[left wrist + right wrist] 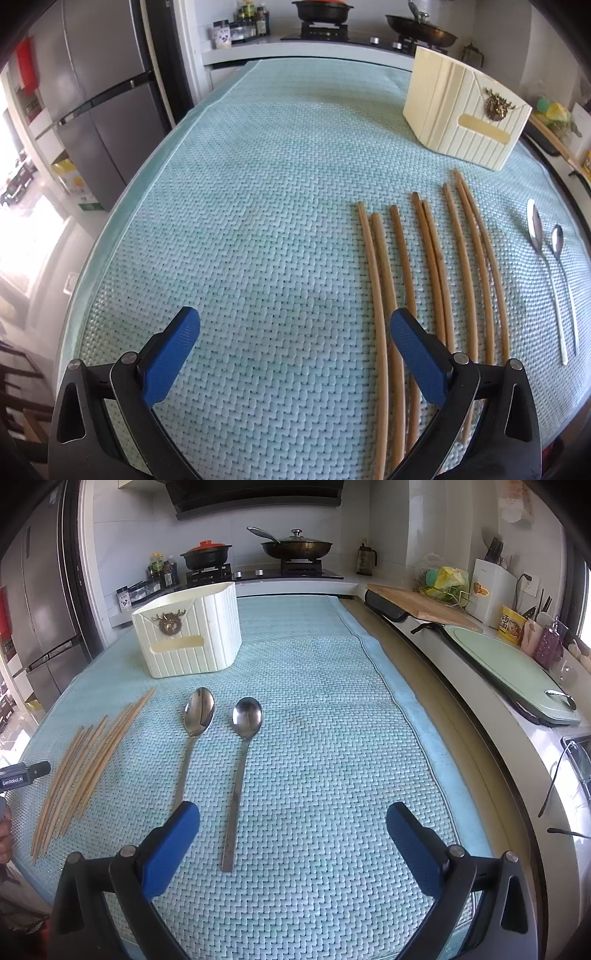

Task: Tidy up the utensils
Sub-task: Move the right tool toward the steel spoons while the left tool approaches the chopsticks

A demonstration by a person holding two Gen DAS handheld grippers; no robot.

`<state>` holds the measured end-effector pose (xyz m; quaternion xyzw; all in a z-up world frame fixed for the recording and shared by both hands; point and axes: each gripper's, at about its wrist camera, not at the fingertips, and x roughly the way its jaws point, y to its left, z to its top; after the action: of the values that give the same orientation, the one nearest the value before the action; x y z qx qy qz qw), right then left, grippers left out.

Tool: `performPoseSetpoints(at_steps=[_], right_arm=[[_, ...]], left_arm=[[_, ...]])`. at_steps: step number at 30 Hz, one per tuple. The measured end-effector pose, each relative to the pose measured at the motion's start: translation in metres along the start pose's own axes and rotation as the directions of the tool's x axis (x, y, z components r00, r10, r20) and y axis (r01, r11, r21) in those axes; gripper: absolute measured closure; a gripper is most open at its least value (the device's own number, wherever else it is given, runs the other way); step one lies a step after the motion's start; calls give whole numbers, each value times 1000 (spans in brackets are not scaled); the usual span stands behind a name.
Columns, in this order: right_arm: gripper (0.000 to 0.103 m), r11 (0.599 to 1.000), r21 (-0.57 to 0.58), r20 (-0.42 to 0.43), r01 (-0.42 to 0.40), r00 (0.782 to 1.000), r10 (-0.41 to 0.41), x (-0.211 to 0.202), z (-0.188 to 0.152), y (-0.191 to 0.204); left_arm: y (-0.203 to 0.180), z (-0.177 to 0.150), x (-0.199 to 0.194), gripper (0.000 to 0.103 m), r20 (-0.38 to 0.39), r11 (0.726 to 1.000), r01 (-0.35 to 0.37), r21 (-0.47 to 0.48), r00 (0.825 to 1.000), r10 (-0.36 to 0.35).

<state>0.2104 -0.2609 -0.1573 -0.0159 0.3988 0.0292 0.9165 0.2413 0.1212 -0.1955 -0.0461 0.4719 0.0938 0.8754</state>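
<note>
Several wooden chopsticks (436,269) lie side by side on the light blue woven mat (258,221); they also show in the right wrist view (81,764). Two metal spoons (240,760) lie parallel to their right, bowls pointing away; they show in the left wrist view (550,266) too. A cream ribbed holder box (192,635) with a brass deer ornament stands behind them, and in the left wrist view (465,110). My left gripper (295,332) is open and empty, left of the chopsticks. My right gripper (291,823) is open and empty, near the spoon handles.
A stove with a black pot (207,555) and a lidded pan (295,548) is at the back. A fridge (99,110) stands left. A wooden board (417,602), a green board (513,672) and a sink edge (576,753) run along the right counter.
</note>
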Motion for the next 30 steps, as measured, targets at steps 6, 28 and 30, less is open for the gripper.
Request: performPoseSetpoints(at_steps=[6, 28, 30], right_arm=[[0, 1000, -4, 3, -5, 1000, 5, 2, 4, 4], [0, 993, -111, -99, 33, 994, -44, 76, 1, -5], [0, 998, -63, -132, -12, 991, 4, 80, 2, -14]], left_arm=[[-1, 1, 7, 0, -8, 1000, 9, 8, 1000, -8], [-5, 16, 31, 0, -53, 996, 51, 70, 997, -47], [-4, 15, 31, 0, -39, 996, 53, 70, 998, -51]])
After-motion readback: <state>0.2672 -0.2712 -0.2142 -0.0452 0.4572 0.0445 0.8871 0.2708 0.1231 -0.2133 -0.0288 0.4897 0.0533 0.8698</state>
